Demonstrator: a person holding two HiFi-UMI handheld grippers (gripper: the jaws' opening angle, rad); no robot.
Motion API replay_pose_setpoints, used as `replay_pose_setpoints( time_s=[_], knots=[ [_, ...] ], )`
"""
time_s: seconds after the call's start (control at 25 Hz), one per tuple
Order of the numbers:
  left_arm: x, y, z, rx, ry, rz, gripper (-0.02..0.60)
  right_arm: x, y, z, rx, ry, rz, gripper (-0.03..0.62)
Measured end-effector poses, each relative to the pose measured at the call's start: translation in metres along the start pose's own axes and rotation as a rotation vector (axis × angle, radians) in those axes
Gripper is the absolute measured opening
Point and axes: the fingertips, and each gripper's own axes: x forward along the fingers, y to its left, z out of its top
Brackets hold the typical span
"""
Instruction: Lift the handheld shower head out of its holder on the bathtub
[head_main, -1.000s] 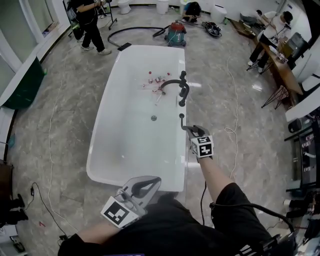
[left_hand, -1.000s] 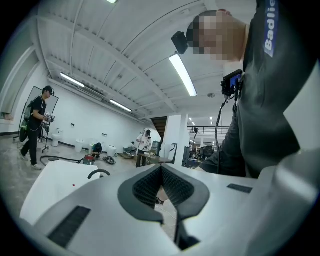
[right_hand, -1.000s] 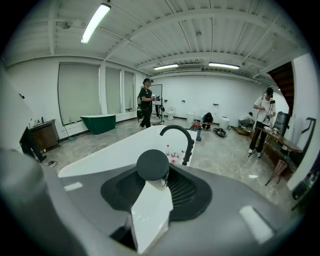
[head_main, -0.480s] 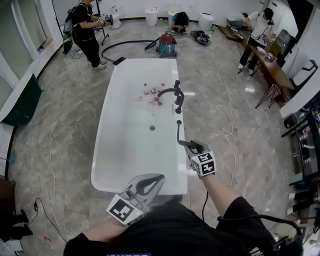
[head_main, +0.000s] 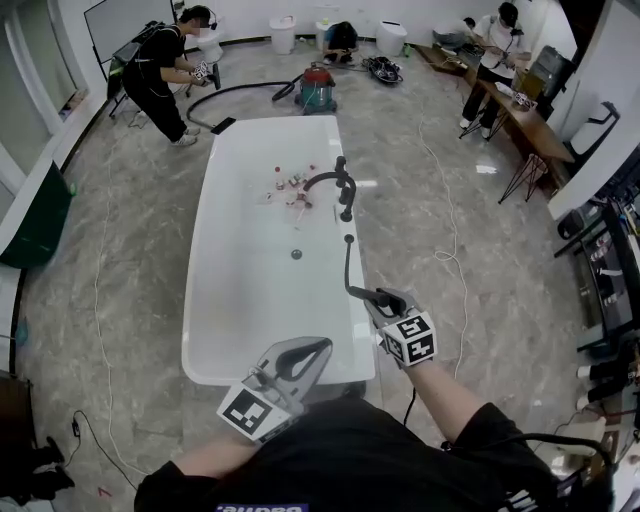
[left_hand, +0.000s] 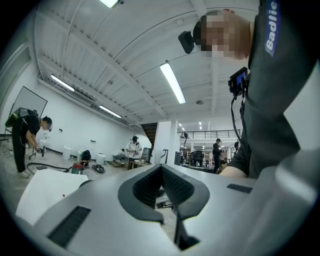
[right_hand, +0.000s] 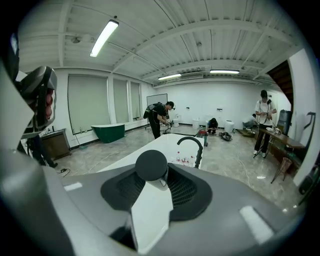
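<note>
The white bathtub runs away from me, with a black arched faucet on its right rim. The thin black handheld shower head is off the rim and sticks out from my right gripper, which is shut on it above the tub's near right rim. In the right gripper view its round black end sits between the jaws, with the faucet well beyond. My left gripper hangs by the tub's near end, shut and empty; in the left gripper view only the room shows past it.
Small bottles lie in the tub near the drain. A person stands at the far left beside a red vacuum. More people work at a table on the right. A cable lies right of the tub.
My right gripper has drawn back toward me and upward with the shower head, away from the faucet. The left gripper has risen slightly.
</note>
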Motion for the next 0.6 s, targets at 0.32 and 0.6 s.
replay_pose_setpoints(
  time_s=[0.32, 0.6],
  knots=[
    [-0.006, 0.008, -0.003, -0.004, -0.007, -0.002, 0.005, -0.037, 0.035, 0.002, 0.037, -0.036, 0.014, 0.132],
    [-0.005, 0.005, -0.008, -0.002, 0.011, -0.034, 0.005, -0.069, 0.065, 0.009, 0.035, -0.057, 0.033, 0.132]
  ],
)
